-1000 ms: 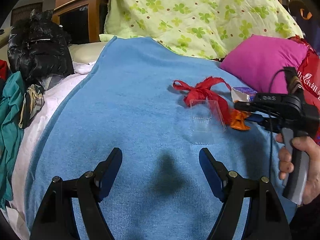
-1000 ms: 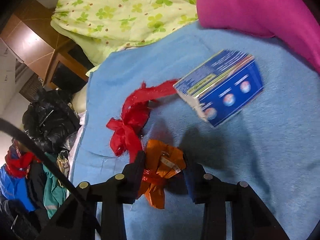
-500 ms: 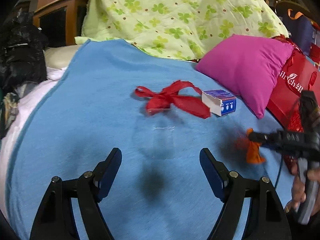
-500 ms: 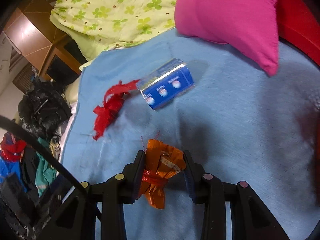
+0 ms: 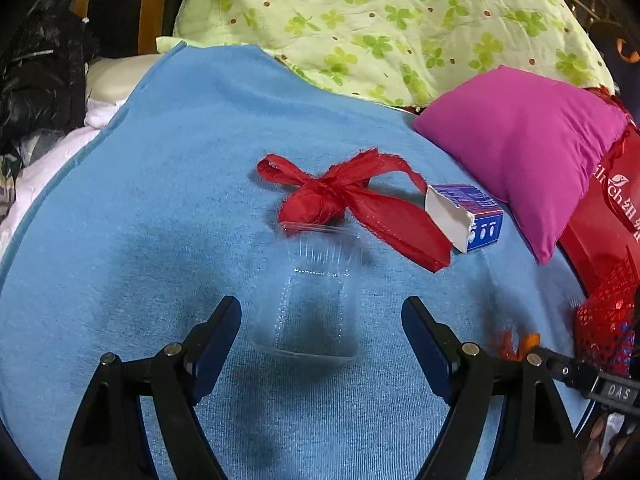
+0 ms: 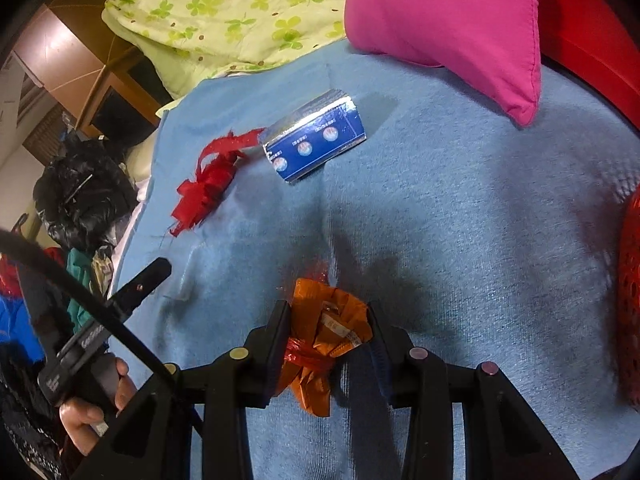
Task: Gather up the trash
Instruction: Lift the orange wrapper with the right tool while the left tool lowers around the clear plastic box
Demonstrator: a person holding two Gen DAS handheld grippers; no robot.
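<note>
Trash on a fuzzy blue blanket (image 5: 168, 184)

Right tongs (image 6: 329, 344) easing open around one crinkly orange wrapper (image 6: 326, 334); left tongs (image 5: 322, 330) wide open over one clear plastic tray (image 5: 310, 308). One frayed red ribbon (image 5: 344, 196), one blue carton (image 5: 464, 216) beyond.

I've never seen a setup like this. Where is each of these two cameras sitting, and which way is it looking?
Left wrist: rides the left gripper, looking down along its open fingers at a clear plastic container on the blue blanket.
Right wrist: rides the right gripper, jaws opening around an orange wrapper; the person's left hand shows.
Shared: red ribbon, blue box, pink pillow.
</note>
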